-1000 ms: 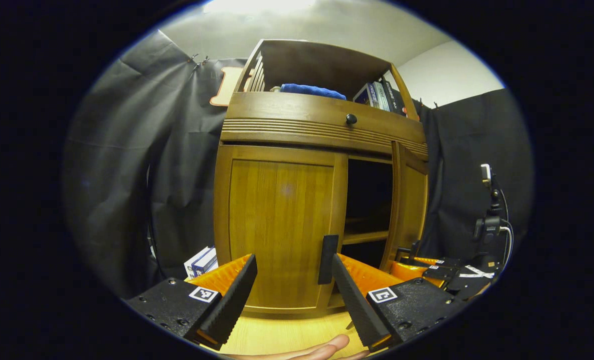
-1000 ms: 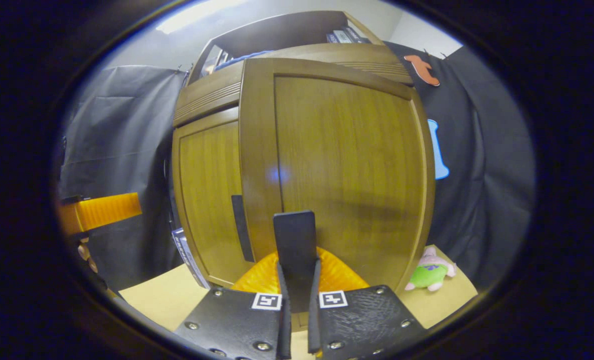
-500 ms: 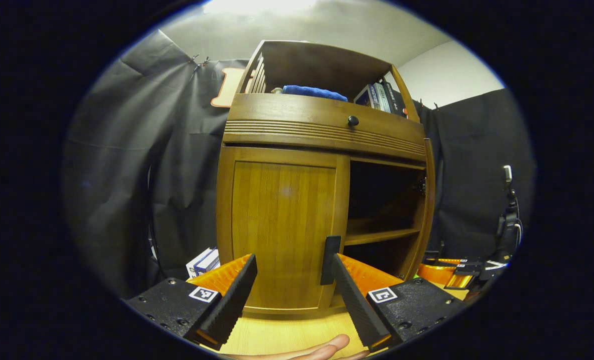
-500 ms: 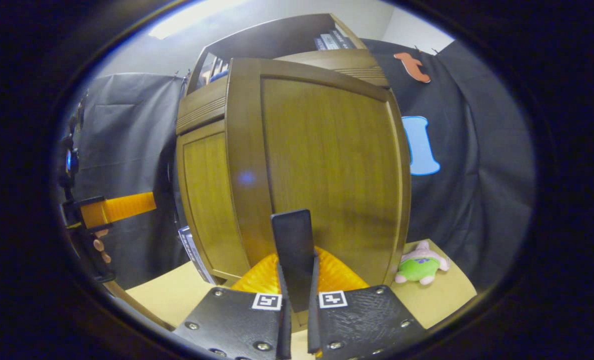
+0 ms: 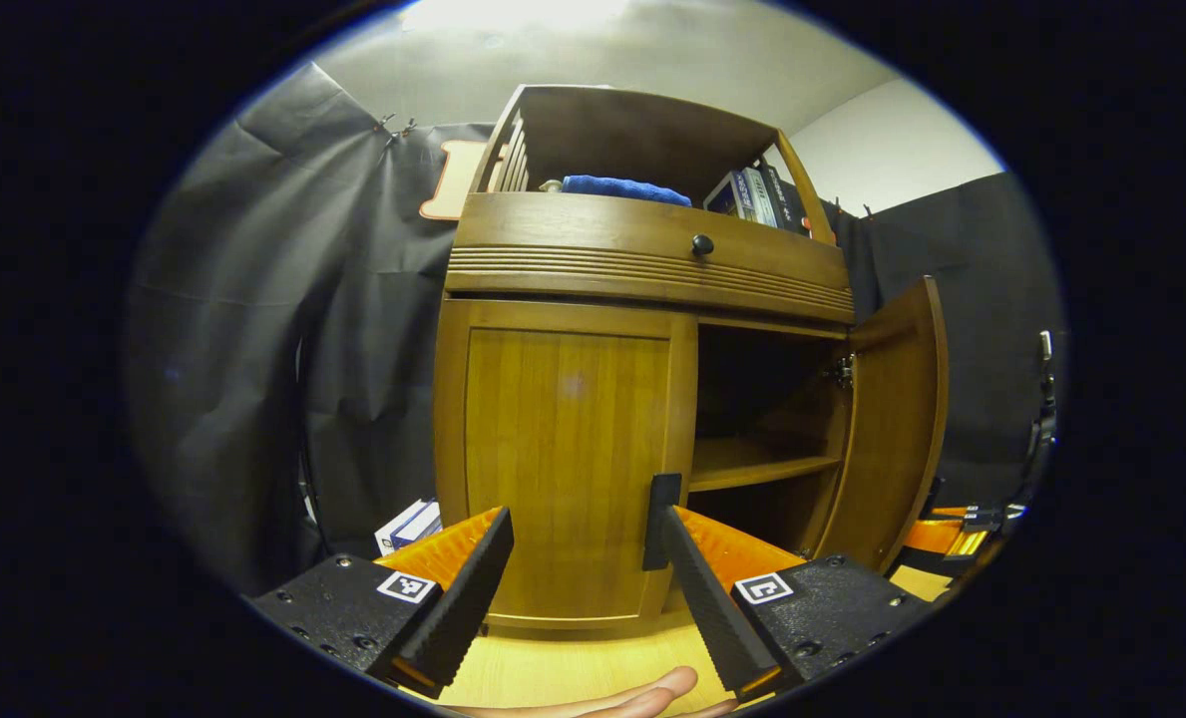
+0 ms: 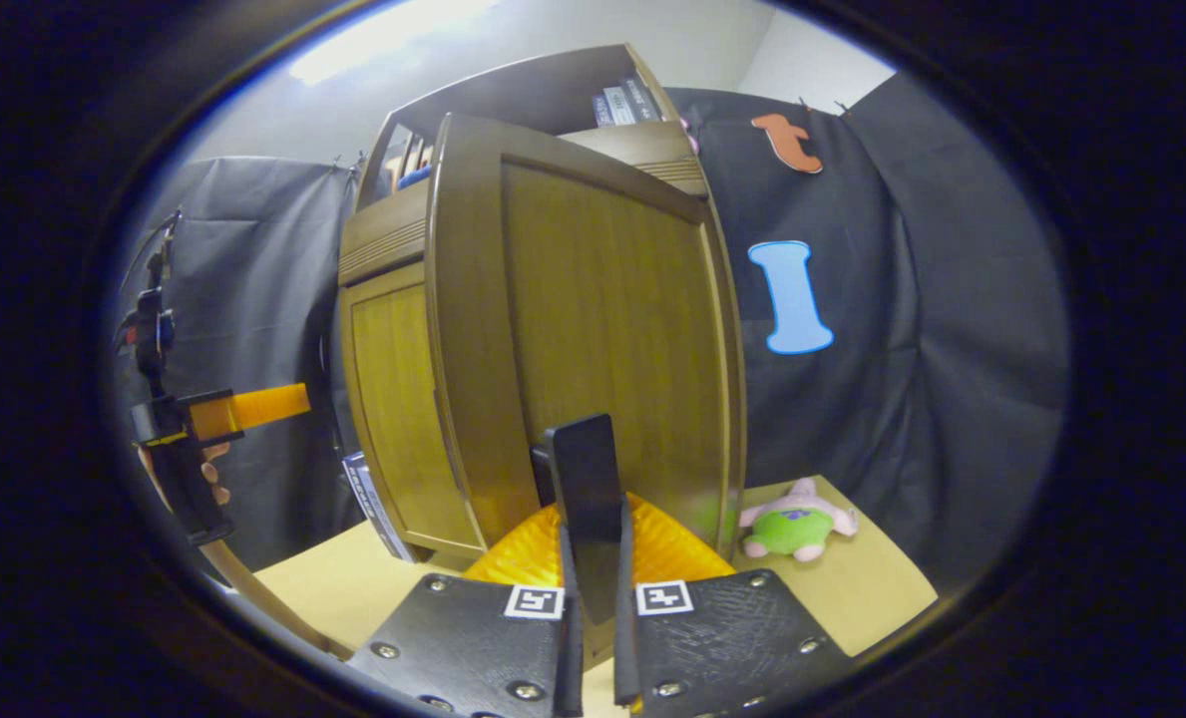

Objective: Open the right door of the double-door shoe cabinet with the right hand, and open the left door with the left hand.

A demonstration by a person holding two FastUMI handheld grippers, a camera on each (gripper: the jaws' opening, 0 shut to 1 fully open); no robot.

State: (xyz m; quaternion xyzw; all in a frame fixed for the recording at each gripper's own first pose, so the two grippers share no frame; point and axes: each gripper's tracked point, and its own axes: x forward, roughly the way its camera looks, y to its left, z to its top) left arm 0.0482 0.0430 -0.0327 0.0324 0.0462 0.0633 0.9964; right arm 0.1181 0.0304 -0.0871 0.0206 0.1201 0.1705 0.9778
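Right gripper (image 6: 593, 638): fingers clamped together on the dark handle (image 6: 585, 479) of the right door (image 6: 602, 329), which stands swung well outward. In the left gripper view that right door (image 5: 892, 429) stands open, exposing an inner shelf (image 5: 757, 464).

Left gripper (image 5: 583, 588): fingers wide apart, touching nothing. The left door (image 5: 563, 449) lies closed just beyond them, its handle (image 5: 660, 504) beside the right-hand finger (image 5: 707, 598). The counter (image 5: 573, 673) carries the shoe cabinet (image 5: 642, 259).

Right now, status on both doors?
Right gripper shut on right door handle, right door swung open. Left gripper open, short of left door handle. Nothing blocking.
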